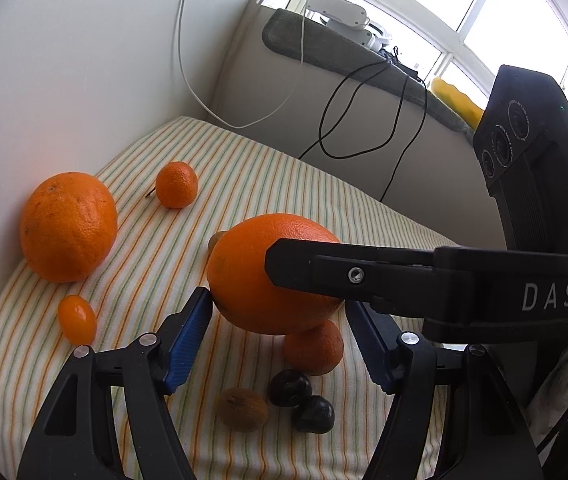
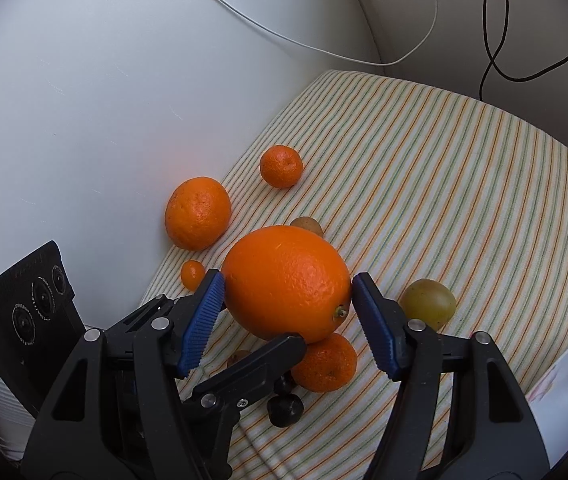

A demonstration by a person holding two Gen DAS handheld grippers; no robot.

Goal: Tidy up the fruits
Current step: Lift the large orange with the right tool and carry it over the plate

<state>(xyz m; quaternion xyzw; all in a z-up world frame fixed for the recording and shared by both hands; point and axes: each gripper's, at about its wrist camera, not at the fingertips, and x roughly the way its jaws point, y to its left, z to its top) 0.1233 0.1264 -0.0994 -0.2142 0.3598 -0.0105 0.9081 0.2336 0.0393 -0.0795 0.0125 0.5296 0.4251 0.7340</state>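
Your right gripper (image 2: 288, 300) has its two blue pads (image 2: 203, 312) pressed on the sides of the big orange (image 2: 288, 282), so it is clamped on it. Your left gripper (image 1: 277, 320) comes at the same big orange from another side. One of its blue pads touches the peel, but the other pad is partly hidden behind a black finger of the right gripper, so you cannot tell if it is squeezing. The big orange sits in the middle of the striped cloth (image 2: 424, 168), with other fruit packed close under and around it. A mandarin (image 2: 324, 362) lies right below it, and two dark round fruits (image 1: 290, 388) sit just beside that mandarin, with a brown fruit (image 1: 242, 409) next to them. Another brown fruit (image 2: 306, 226) peeks out from behind the big orange. A yellow-green fruit (image 2: 428, 303) lies near the right gripper's outer finger, and the edge of a white plate (image 2: 564, 380) shows beyond it. A second orange (image 1: 68, 227) rests against the white wall (image 1: 63, 60), with a tiny oval orange fruit (image 1: 77, 318) near it and a second mandarin (image 1: 176, 185) farther back. So you can count two oranges, two mandarins, two dark fruits, two brown fruits, one tiny oval fruit and one yellow-green fruit. Cables (image 1: 364, 120) hang down the wall behind the cloth.
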